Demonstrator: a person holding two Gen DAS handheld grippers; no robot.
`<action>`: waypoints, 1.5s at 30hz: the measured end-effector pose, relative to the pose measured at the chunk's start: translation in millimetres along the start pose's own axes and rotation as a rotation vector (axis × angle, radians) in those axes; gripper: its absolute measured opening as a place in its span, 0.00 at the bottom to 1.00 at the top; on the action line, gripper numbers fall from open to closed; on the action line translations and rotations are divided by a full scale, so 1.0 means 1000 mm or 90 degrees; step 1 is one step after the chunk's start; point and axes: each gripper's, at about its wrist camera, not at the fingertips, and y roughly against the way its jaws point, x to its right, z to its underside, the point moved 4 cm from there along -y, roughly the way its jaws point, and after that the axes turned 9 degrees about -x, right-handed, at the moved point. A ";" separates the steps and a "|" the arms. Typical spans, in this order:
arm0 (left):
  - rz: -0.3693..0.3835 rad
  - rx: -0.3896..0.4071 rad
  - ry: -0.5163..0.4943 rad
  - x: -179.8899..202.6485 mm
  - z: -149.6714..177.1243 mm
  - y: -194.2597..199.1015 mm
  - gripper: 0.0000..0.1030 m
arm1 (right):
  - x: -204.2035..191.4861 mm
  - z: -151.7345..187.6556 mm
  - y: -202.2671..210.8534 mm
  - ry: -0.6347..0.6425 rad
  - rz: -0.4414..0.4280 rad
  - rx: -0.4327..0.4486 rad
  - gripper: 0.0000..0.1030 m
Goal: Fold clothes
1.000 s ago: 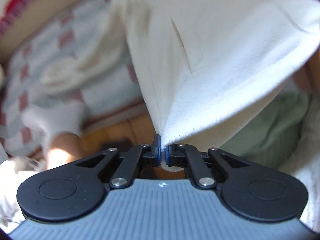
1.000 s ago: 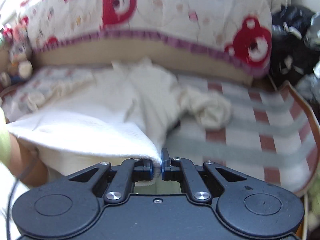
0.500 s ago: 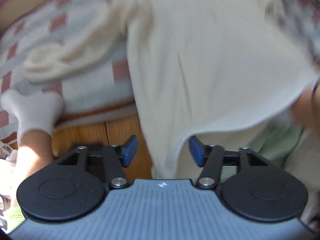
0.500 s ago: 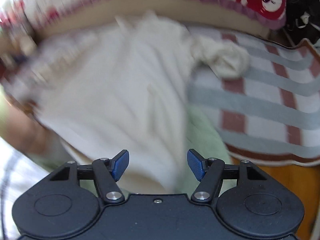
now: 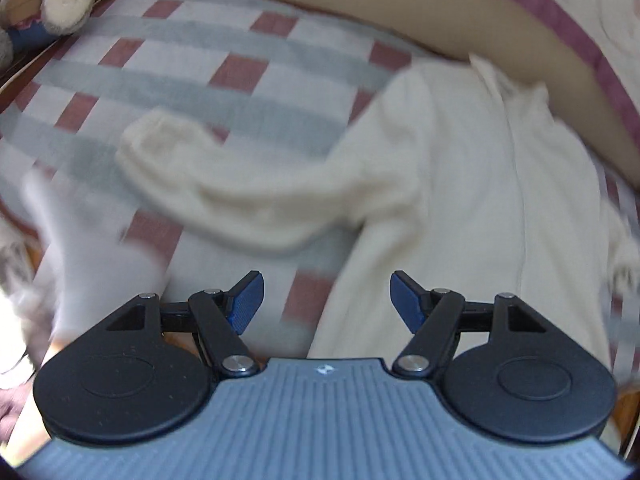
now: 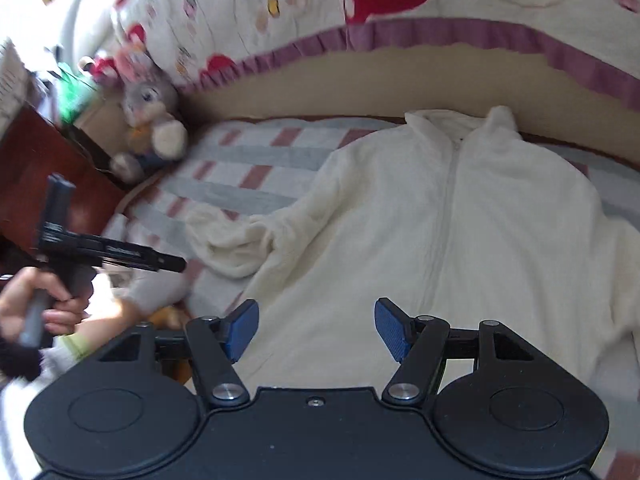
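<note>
Nearest in the left wrist view, the left gripper (image 5: 326, 300) has its two blue pads spread apart with nothing pinched; its jaws have just been opening further, and beneath the gap lie the hem edge of the jacket and a strip of blanket. In the right wrist view the right gripper (image 6: 316, 330) is likewise released, its two pads parted over the lower front of the jacket without touching it; its jaws have just been closing a little, and nothing sits between them.

One cream fleece jacket (image 6: 460, 240) lies spread front-up on the checked blanket (image 6: 240, 160) of the bed, its hem toward the near edge and its collar toward the far edge, close against the tan band that runs along the back. A single zip runs straight up its middle. One sleeve (image 6: 236, 240) is clearly seen, flung out to the left across the blanket with its cuff bunched; the other side of the jacket reaches the right edge of the view.

At the left of the right wrist view, one hand (image 6: 36, 308) grips the handle of the other tool beside the near-left corner of the bed.

Farther back, one grey plush rabbit (image 6: 152, 120) sits at the far-left corner. Behind the tan band hangs one quilt (image 6: 400, 0) with red bear prints and a purple frill.
</note>
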 end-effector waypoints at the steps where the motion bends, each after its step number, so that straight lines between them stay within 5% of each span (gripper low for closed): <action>1: -0.007 0.017 0.012 0.000 -0.010 -0.008 0.67 | -0.004 -0.013 -0.019 0.020 0.003 0.004 0.62; 4: -0.017 0.106 0.046 -0.012 -0.031 -0.017 0.67 | -0.030 -0.036 -0.054 0.110 -0.040 0.060 0.61; 7: -0.063 0.149 0.021 -0.030 -0.047 -0.031 0.67 | -0.057 -0.049 -0.086 0.179 -0.021 0.026 0.61; 9: -0.086 0.139 0.027 -0.049 -0.057 -0.043 0.67 | -0.075 -0.056 -0.105 0.238 -0.006 0.012 0.63; 14: 0.015 0.112 0.173 -0.123 -0.067 -0.065 0.67 | -0.096 -0.074 -0.158 0.298 0.034 -0.043 0.64; 20: 0.006 0.041 0.222 -0.170 -0.068 -0.110 0.67 | -0.092 -0.077 -0.210 0.331 0.131 -0.058 0.64; 22: 0.023 0.020 0.243 -0.174 -0.067 -0.128 0.67 | -0.084 -0.073 -0.212 0.308 0.126 -0.037 0.58; 24: 0.068 0.016 0.266 -0.173 -0.063 -0.144 0.69 | -0.081 -0.065 -0.212 0.303 0.092 -0.023 0.25; 26: 0.082 0.050 0.261 -0.162 -0.057 -0.151 0.86 | -0.081 -0.054 -0.206 0.316 0.075 -0.003 0.21; 33: 0.022 0.140 0.174 -0.122 -0.050 -0.156 0.92 | -0.070 -0.031 -0.206 0.341 0.051 0.008 0.21; 34: 0.010 0.159 0.178 -0.123 -0.048 -0.152 0.72 | -0.069 -0.029 -0.207 0.335 0.051 0.010 0.21; 35: -0.002 0.179 0.182 -0.123 -0.046 -0.148 0.22 | -0.069 -0.027 -0.207 0.332 0.054 0.013 0.21; 36: -0.006 0.195 0.175 -0.123 -0.046 -0.143 0.15 | -0.069 -0.024 -0.206 0.333 0.059 0.018 0.21; 40: 0.012 0.331 0.146 -0.119 -0.053 -0.091 0.14 | -0.068 -0.023 -0.203 0.294 0.088 0.029 0.41; 41: 0.020 0.380 0.148 -0.121 -0.052 -0.074 0.14 | -0.067 -0.024 -0.203 0.276 0.105 0.025 0.62; 42: 0.034 0.429 0.154 -0.124 -0.048 -0.057 0.14 | -0.066 -0.026 -0.203 0.262 0.130 0.026 0.71; 45: 0.064 0.570 0.174 -0.134 -0.036 -0.012 0.15 | -0.062 -0.029 -0.200 0.231 0.156 0.044 0.71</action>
